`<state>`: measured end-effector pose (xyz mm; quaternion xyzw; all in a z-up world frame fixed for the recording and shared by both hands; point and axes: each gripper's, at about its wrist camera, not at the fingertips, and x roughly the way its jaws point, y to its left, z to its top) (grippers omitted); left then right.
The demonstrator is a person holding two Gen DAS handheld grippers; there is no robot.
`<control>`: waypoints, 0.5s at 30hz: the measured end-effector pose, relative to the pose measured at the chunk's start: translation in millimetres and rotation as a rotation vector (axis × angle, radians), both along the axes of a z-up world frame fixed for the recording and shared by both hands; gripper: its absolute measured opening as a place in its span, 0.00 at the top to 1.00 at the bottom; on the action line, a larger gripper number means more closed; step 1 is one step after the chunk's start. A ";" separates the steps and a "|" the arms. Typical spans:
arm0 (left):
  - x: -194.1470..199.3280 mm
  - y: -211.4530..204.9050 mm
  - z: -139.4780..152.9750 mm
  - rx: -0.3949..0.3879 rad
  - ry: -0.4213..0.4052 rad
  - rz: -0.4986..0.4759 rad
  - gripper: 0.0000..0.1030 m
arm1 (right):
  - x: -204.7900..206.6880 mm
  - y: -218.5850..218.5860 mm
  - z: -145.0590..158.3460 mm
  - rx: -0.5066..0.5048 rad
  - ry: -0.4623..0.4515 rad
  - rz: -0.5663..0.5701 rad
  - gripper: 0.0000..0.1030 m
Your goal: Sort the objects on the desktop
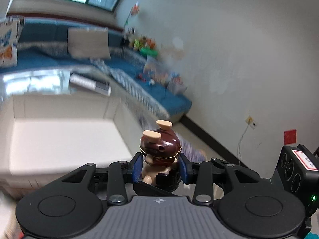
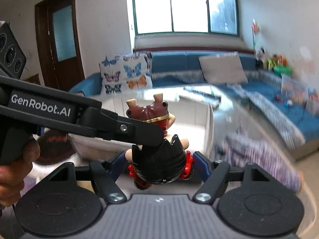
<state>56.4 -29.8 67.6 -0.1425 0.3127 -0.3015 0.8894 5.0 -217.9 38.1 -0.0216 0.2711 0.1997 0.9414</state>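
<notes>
A toy figure with dark red trousers, bare feet and black spiky hair is held upside down in mid-air. In the left wrist view my left gripper (image 1: 160,169) is shut on the figure (image 1: 159,149) at its torso, feet pointing away. In the right wrist view the figure (image 2: 157,155) hangs head toward the camera between the blue pads of my right gripper (image 2: 159,164), whose jaws stand apart at each side of the black hair. The left gripper's arm (image 2: 83,115) crosses in from the left onto the figure's middle.
A glass-topped white table (image 2: 199,103) lies ahead with a keyboard-like item (image 2: 201,92) on it. A blue corner sofa (image 2: 279,107) with cushions and toys runs behind and right. A wall with a socket (image 1: 251,122) is at the right. The background is motion-blurred.
</notes>
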 end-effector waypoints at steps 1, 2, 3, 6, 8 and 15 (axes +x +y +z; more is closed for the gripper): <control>5.1 2.8 4.4 -0.003 -0.010 0.012 0.60 | 5.6 3.1 6.1 -0.005 -0.014 0.006 0.28; 12.1 6.0 8.0 -0.007 -0.012 0.025 0.60 | 12.9 6.7 11.9 -0.010 -0.026 0.015 0.28; 20.3 9.4 10.0 -0.014 -0.007 0.038 0.60 | 23.8 10.8 15.9 -0.016 -0.031 0.030 0.28; 49.5 20.7 5.8 -0.049 0.053 0.075 0.60 | 53.1 19.2 18.8 -0.025 -0.004 0.064 0.28; 67.4 27.6 -2.5 -0.073 0.107 0.096 0.60 | 73.6 25.6 15.4 -0.042 0.035 0.082 0.28; 107.8 41.6 -40.5 -0.119 0.260 0.135 0.61 | 124.4 39.0 -9.9 -0.100 0.204 0.123 0.28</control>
